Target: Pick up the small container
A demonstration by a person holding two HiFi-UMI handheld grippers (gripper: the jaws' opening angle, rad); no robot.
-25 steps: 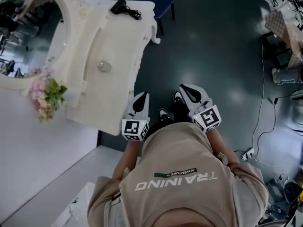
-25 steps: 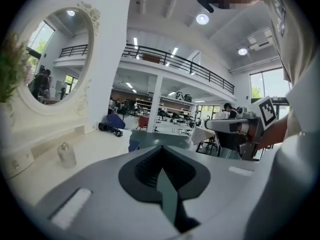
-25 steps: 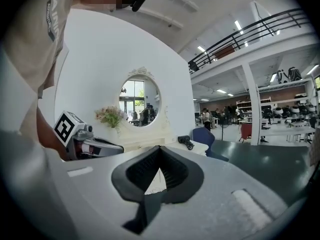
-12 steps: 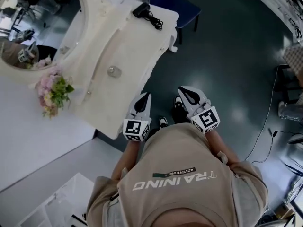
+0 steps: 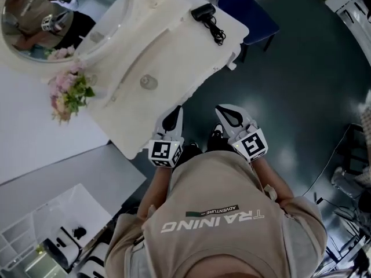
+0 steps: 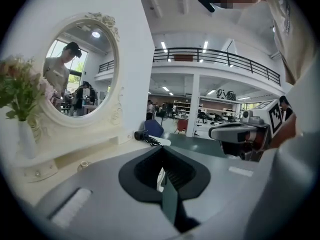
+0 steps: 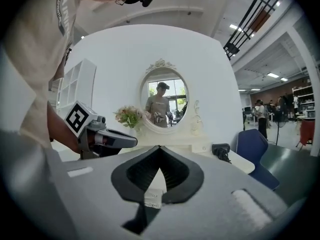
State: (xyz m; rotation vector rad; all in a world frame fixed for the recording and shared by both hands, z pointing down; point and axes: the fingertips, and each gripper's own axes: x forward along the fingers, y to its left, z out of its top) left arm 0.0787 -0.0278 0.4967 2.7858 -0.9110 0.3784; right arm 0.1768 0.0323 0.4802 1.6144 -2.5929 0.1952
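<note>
A cream dressing table point(image 5: 174, 45) stands on a dark green floor point(image 5: 301, 74), with an oval mirror point(image 5: 52, 10) along the table's back and a bunch of pink flowers point(image 5: 69, 91) at its left end. The small container point(image 5: 148, 81) sits alone near the middle of the tabletop. It is a round thing with a pale, shiny top (too small here to tell more), well apart from the black hair dryer point(image 5: 204, 11) and its cord at the table's far end. You stand off the table's near corner with both tools held close to your body, pointing forward and not yet over the tabletop. Your left gripper point(image 5: 175, 111) hangs just beside the table's near edge, its fingers pressed together with nothing between them. In its own view the container shows low on the table, left of the jaws, so you are not lined up on it. Your right gripper point(image 5: 223, 110) is off the table, over the floor, with its jaws likewise closed and empty. I'd judge this a carrying posture for the approach, with the tips tucked in so they don't snag the table's edge. The left gripper is nearer the container, so it looks like the natural one to reach with, and it must open before it comes down.
</note>
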